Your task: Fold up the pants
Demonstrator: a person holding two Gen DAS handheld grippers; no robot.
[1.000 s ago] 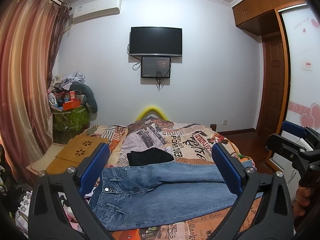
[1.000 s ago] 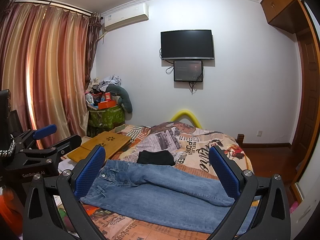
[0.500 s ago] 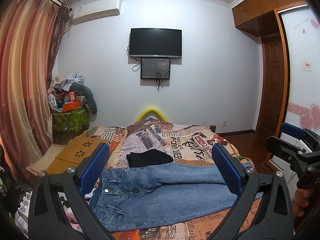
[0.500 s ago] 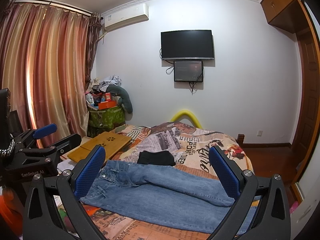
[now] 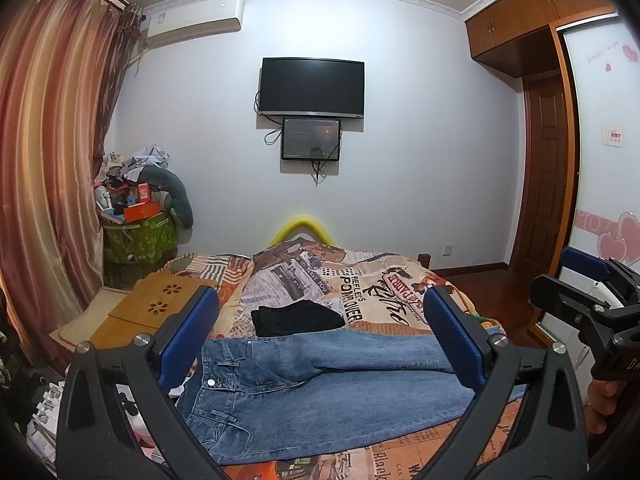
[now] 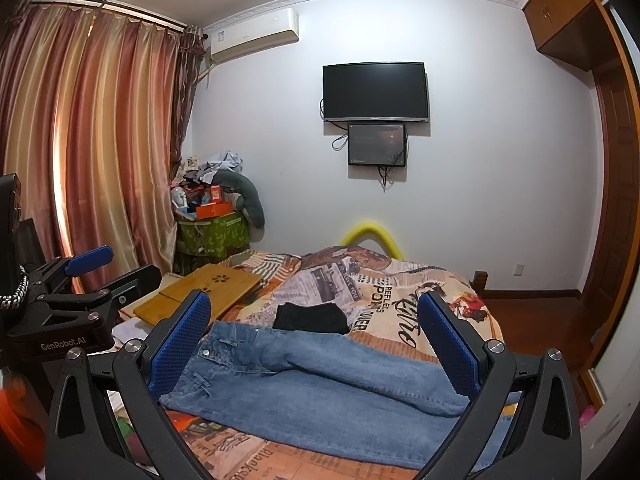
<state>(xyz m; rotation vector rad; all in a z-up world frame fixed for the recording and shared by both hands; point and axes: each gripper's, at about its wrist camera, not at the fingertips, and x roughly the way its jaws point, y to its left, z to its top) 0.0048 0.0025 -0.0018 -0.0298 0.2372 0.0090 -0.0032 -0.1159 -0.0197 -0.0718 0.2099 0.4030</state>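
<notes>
The blue denim jeans (image 5: 320,384) you are to fold lie flat across the near end of the bed, waistband toward your left with its metal button (image 5: 211,382) showing, both legs running to your right, the far leg resting partly over the near one. Just beyond the waist, touching the denim's far edge, sits a small folded black garment (image 5: 298,317). Under both is a newspaper-print bedspread (image 5: 360,292) in cream, orange and brown; you can read "POWER", "REFLE" and "LOVE YOU" upside down on it, and part of "Black" along the near edge.

Your left gripper (image 5: 320,344) hangs above the jeans, its blue-padded fingers (image 5: 188,338) spread wide with nothing between them. Your right gripper (image 6: 316,344) is held the same way, its jaws wide apart and clear of the cloth. In the right wrist view the left gripper's black body carries the white lettering "GenRobot.AI" (image 6: 63,343). In the left wrist view your fingers (image 5: 600,404) wrap the right gripper's handle at the frame edge.

A pale wooden lap tray with flower-shaped cut-outs (image 5: 160,306) rests on the bed's left side. Behind it stands a green patterned bin (image 5: 140,238) heaped with boxes and clothes, beside striped red-and-gold curtains (image 5: 44,168). On the white wall hang a black television (image 5: 312,87), a smaller dim screen (image 5: 311,139) below it, and a white air conditioner (image 5: 194,20) whose label is too small to read.
</notes>
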